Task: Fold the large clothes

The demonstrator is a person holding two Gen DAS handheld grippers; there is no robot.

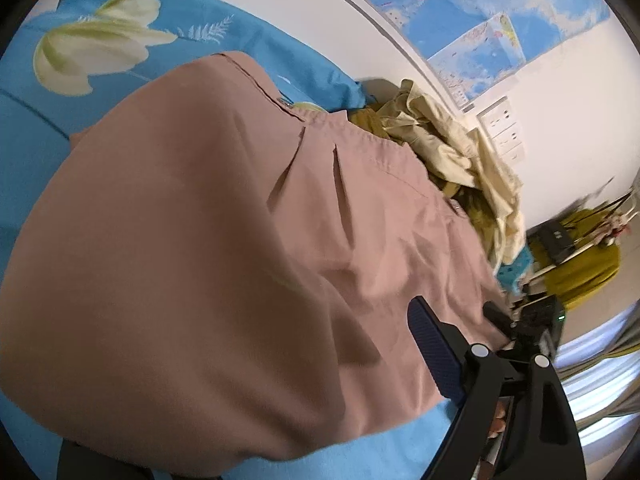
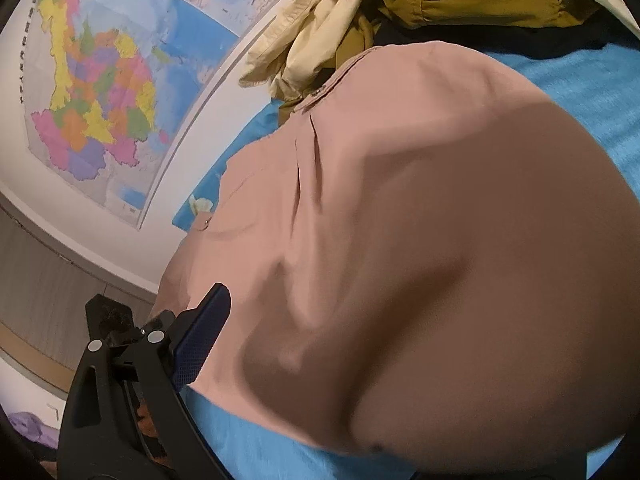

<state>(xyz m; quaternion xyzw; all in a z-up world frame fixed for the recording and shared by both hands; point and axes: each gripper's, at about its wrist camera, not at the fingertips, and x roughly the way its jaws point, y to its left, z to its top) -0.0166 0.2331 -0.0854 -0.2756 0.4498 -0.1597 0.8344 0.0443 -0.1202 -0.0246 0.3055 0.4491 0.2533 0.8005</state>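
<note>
Dusty-pink trousers (image 1: 200, 240) lie spread on a blue bed sheet (image 1: 168, 36), waistband and pleats toward the wall. My left gripper (image 1: 320, 304) stands open wide over them. Its right finger (image 1: 432, 352), with a blue pad, rests at the trousers' edge, and the cloth hides the other finger. In the right wrist view the same trousers (image 2: 400, 200) fill the frame. My right gripper (image 2: 320, 292) is open just as wide. Its left finger (image 2: 196, 344) shows beside the trousers' edge, and cloth covers its other finger. Neither pad presses on fabric.
A heap of cream and mustard clothes (image 1: 452, 148) (image 2: 340, 12) lies just past the waistband, against the wall. Maps (image 1: 480, 0) (image 2: 92, 92) hang above the bed. A yellow seat (image 1: 580, 272) and clutter stand off the bed's end.
</note>
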